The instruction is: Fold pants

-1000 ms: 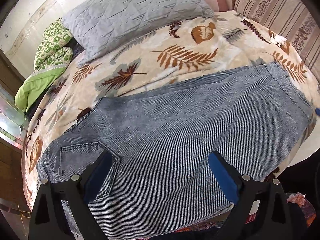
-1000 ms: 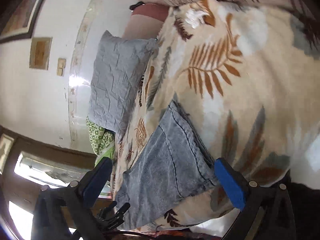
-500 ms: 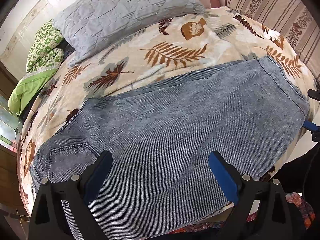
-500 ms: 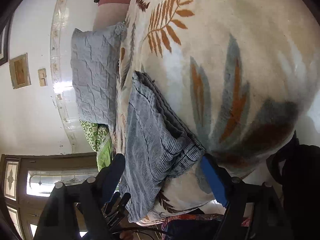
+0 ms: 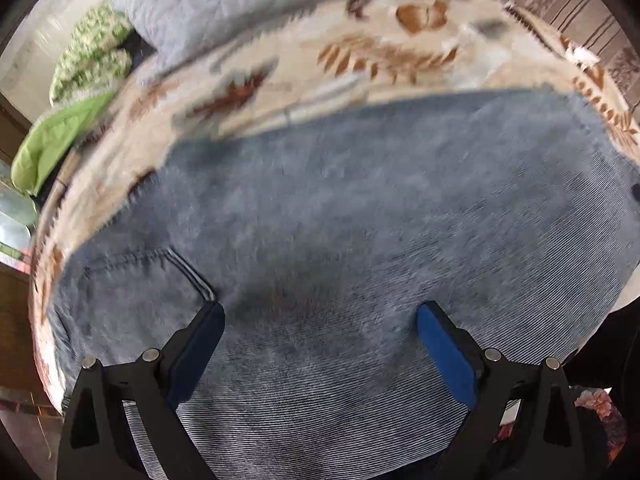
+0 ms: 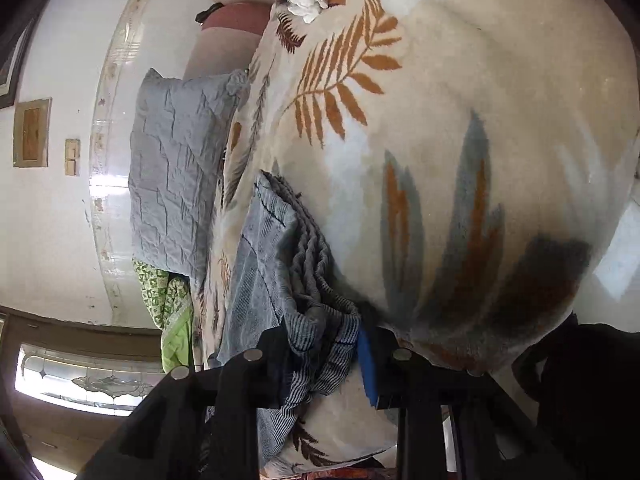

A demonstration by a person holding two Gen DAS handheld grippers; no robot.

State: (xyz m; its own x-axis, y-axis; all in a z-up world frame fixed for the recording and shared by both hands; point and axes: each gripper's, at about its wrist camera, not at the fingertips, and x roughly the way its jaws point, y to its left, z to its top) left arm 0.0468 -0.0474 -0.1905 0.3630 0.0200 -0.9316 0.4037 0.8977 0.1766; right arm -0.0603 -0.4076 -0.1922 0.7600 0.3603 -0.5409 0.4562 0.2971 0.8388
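**Right gripper pinches the pants' hem end; left gripper open over the waist end**

One pair of grey-blue denim pants (image 5: 360,232) lies flat on a bed w/ a leaf-print blanket (image 5: 360,60). Long axis runs roughly 9 to 3 o'clock in the left wrist view: back pocket (image 5: 136,280) at approx. 8 o'clock, hem end at 3 o'clock.

Left gripper (image 5: 320,320): wide open, nothing held, just above the fabric near the pocket. Contact can't be told; view is motion-blurred.

Right gripper (image 6: 324,360): closed down on the stacked leg ends of the pants (image 6: 272,264), cloth bunched between its blue pads (image 6: 366,364). From it the pants stretch away toward 11 o'clock.

Judgement: right gripper is nearer the hem and has the end to carry; the fold likely turns on bringing it along the long axis toward the waist.

Count: 1 pants, 2 grippers, 1 grey quilted pillow (image 6: 180,168), 1 green bundle of cloth (image 5: 64,120), 1 striped cushion (image 5: 560,4).
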